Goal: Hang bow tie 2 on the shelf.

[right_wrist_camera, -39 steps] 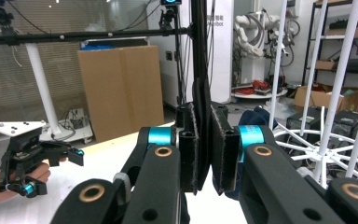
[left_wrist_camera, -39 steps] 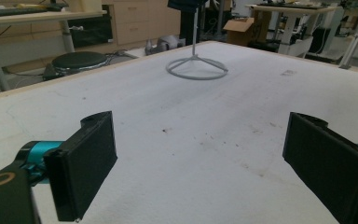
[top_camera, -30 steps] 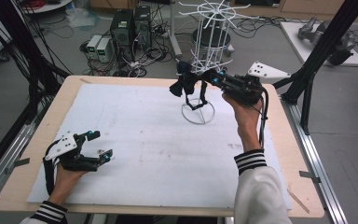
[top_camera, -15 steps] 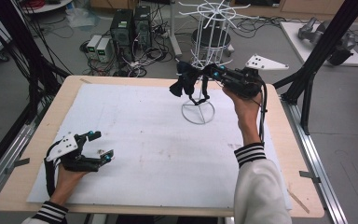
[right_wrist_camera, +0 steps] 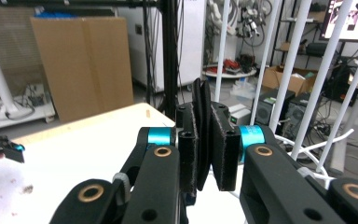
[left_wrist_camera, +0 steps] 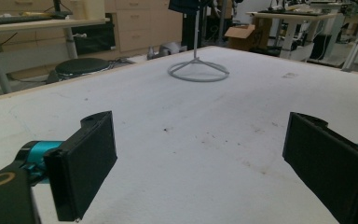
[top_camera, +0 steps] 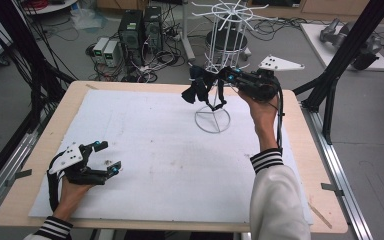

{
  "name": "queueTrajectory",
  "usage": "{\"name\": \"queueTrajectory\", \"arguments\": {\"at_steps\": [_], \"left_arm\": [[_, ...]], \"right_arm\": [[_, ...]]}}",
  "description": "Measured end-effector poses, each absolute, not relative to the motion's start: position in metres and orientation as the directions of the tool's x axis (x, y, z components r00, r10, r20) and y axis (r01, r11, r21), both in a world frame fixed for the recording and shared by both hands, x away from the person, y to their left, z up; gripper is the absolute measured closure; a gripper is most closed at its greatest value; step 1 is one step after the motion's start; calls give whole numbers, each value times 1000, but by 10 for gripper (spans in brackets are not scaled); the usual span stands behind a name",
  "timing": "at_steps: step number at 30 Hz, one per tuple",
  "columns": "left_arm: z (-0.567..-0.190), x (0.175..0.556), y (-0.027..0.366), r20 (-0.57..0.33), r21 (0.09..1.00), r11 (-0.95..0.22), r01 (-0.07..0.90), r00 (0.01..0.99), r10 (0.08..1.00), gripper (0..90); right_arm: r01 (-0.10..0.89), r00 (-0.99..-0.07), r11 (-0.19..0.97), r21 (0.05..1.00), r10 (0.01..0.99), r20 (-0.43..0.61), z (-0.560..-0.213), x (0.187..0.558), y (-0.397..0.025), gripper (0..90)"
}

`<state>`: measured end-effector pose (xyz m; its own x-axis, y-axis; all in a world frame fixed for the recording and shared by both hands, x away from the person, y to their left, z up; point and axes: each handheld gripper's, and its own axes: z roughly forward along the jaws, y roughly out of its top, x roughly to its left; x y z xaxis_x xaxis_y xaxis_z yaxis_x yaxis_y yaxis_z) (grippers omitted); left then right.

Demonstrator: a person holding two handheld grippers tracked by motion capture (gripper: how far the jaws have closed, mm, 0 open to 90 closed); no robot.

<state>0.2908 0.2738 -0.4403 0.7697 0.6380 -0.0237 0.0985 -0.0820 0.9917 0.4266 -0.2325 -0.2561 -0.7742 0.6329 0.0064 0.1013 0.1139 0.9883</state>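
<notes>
Hanging from the right gripper (top_camera: pixel 219 80), the black strap (top_camera: pixel 196 90) sat clamped beside the white wire rack (top_camera: pixel 215 75) — best kept pinched until hooked (left gripper (top_camera: pixel 102 159) gaped idle on the table (top_camera: pixel 145 150))

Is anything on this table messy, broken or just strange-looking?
Nothing looks broken or spilled. The white mat has a few small dark specks near its middle. The white wire stand sits upright, and the right tool is shut on a black, floppy item beside it. The left tool rests open on the mat.
</notes>
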Motion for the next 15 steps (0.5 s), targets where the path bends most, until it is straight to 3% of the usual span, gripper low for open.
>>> {"name": "queueTrajectory", "arguments": {"at_steps": [15], "left_arm": [[-446, 290, 275, -21, 995, -62, 79, 767, 642, 99]], "right_arm": [[126, -747, 223, 967, 663, -55, -256, 430, -227, 816]]}}
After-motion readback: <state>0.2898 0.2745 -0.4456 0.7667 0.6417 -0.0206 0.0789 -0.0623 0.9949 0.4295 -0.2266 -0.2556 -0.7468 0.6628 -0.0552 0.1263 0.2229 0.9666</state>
